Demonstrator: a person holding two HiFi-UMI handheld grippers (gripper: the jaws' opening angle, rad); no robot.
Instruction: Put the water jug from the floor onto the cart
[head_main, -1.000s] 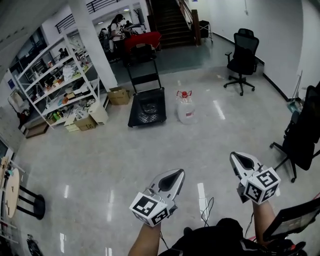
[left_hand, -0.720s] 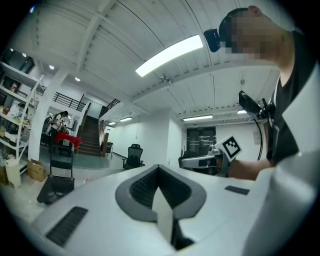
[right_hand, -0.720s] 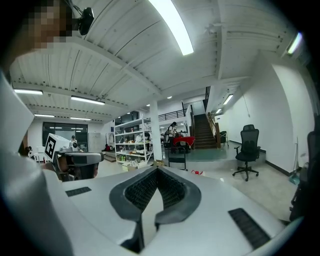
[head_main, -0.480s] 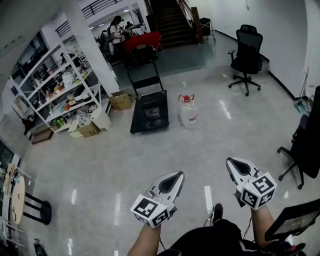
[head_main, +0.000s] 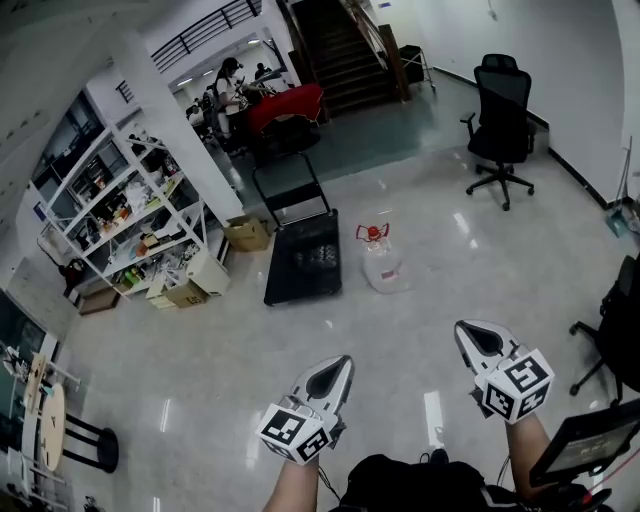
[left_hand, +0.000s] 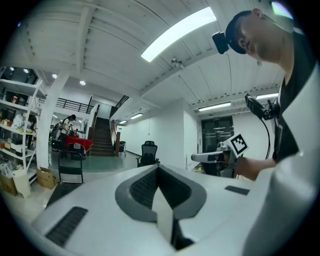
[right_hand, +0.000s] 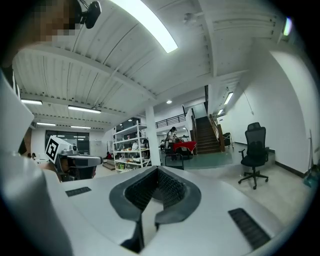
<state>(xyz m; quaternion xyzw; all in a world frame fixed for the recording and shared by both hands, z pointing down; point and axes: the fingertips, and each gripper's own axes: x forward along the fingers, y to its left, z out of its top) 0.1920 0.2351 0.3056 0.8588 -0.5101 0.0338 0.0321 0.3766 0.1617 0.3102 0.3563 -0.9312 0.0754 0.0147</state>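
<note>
Closer than a second ago, the cart (head_main: 303, 258) and the water jug (head_main: 381, 265) have slid down the head view, as the person walks toward them with both grippers carried ahead.

One shelving unit (head_main: 130, 225) fills the 10 o'clock side. The one cart, a black flat platform with its handle upright at the far end, sits at 11 o'clock.

Two office chairs show: one (head_main: 503, 110) at 1 o'clock, another (head_main: 615, 320) cut off at 3 o'clock.

The one jug stands upright on the floor at 12 o'clock, just beside the cart's right edge and well apart from both tools. Parked that near, the lift across looks short.

The left gripper (head_main: 338, 364) and right gripper (head_main: 470, 331) are held level, pointing forward. Each has its jaws pressed together on nothing, probably because the jug is not yet within reach.
</note>
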